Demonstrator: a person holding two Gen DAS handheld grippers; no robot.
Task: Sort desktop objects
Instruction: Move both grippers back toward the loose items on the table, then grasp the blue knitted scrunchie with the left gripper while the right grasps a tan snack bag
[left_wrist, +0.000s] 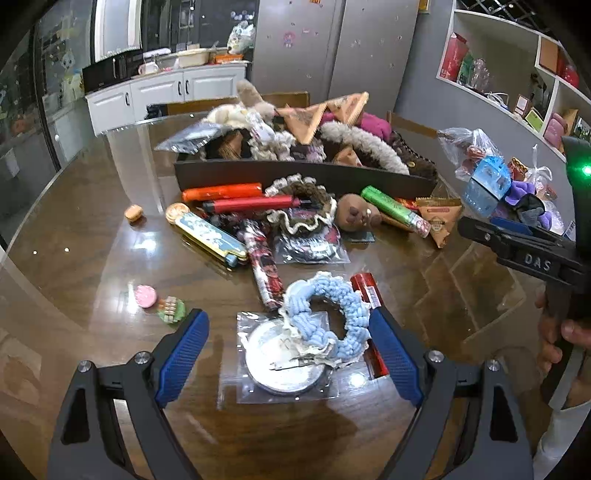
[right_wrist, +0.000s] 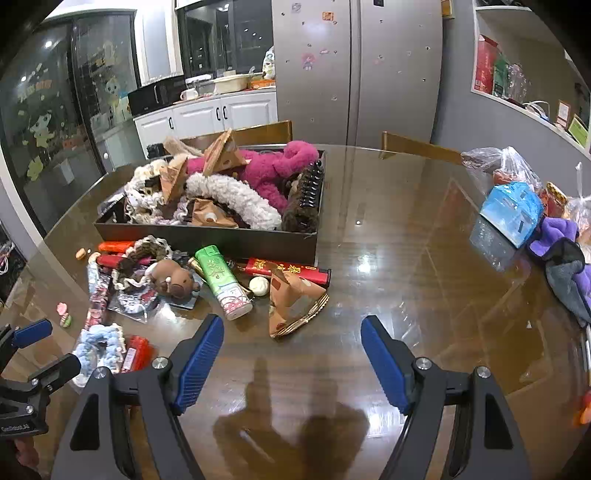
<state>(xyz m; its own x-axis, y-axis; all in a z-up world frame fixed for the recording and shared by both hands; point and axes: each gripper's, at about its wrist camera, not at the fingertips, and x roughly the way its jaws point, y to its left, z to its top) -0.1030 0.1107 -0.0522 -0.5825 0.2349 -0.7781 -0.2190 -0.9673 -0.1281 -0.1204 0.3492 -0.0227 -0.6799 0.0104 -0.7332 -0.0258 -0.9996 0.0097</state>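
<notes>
My left gripper (left_wrist: 291, 332) is open, its blue pads either side of a light blue knitted scrunchie (left_wrist: 332, 306) that lies on a round silver disc in a clear bag (left_wrist: 284, 365); a red packet (left_wrist: 369, 295) lies under its right side. My right gripper (right_wrist: 291, 339) is open and empty above bare table, just short of a brown triangular snack packet (right_wrist: 291, 302) and a green lighter (right_wrist: 221, 280). A dark box (right_wrist: 221, 236) heaped with scrunchies, a pink plush and packets stands behind the pile. The scrunchie also shows in the right wrist view (right_wrist: 99, 343).
Loose items lie before the box: red tubes (left_wrist: 255, 203), a brown bear toy (left_wrist: 358, 218), a blue-and-gold case (left_wrist: 210, 236), small erasers (left_wrist: 147, 297). Plastic bags, a blue packet (right_wrist: 513, 214) and purple cloth (right_wrist: 561, 243) sit at the table's right. Chairs stand behind.
</notes>
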